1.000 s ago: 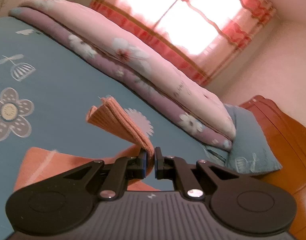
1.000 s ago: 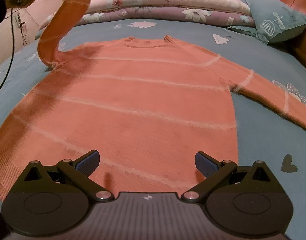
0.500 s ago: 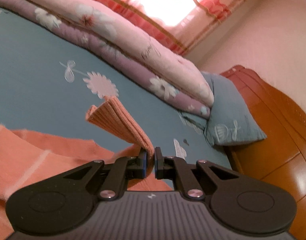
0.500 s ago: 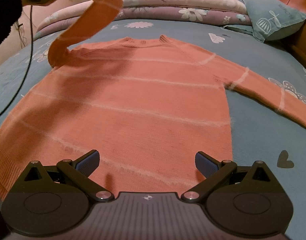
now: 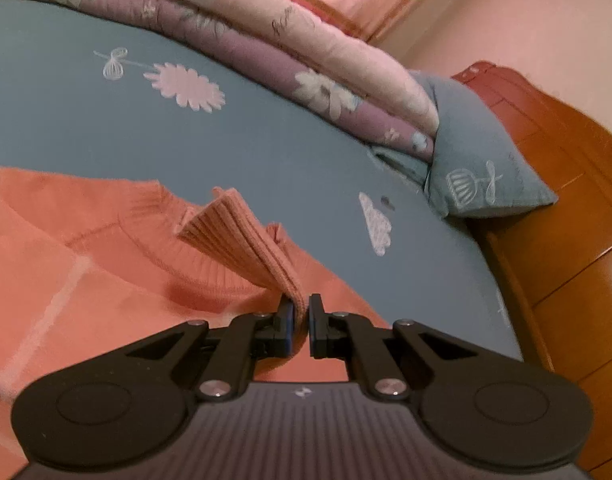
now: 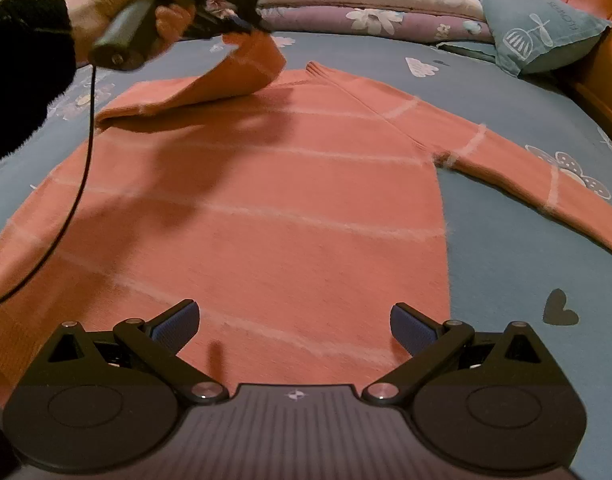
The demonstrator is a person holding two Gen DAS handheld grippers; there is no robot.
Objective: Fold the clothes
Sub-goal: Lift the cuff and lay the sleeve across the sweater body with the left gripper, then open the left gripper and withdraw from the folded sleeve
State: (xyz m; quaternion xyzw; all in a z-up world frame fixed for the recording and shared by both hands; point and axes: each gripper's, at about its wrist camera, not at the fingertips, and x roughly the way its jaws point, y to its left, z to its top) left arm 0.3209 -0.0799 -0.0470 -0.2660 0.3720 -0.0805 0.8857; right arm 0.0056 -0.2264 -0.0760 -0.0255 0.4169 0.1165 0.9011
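Left wrist view: the left claw (image 5: 301, 322) is clamped on the ribbed cuff (image 5: 242, 236) of the orange sweater (image 5: 86, 280). The cuff juts up and away from the pads, over the ribbed neckline (image 5: 158, 216), toward the folded quilts (image 5: 266, 40) and pillow (image 5: 478, 168).

Right wrist view: the right claw (image 6: 294, 326) stands wide with nothing between its pads, above the hem. The sweater lies flat on the blue bed sheet (image 6: 526, 240), long axis running from hem, nearest the camera, to collar, farthest. One sleeve (image 6: 506, 160) stretches out to the right; the other sleeve (image 6: 226, 80) is lifted and doubled back across the chest, held by the person's hand (image 6: 118, 8).
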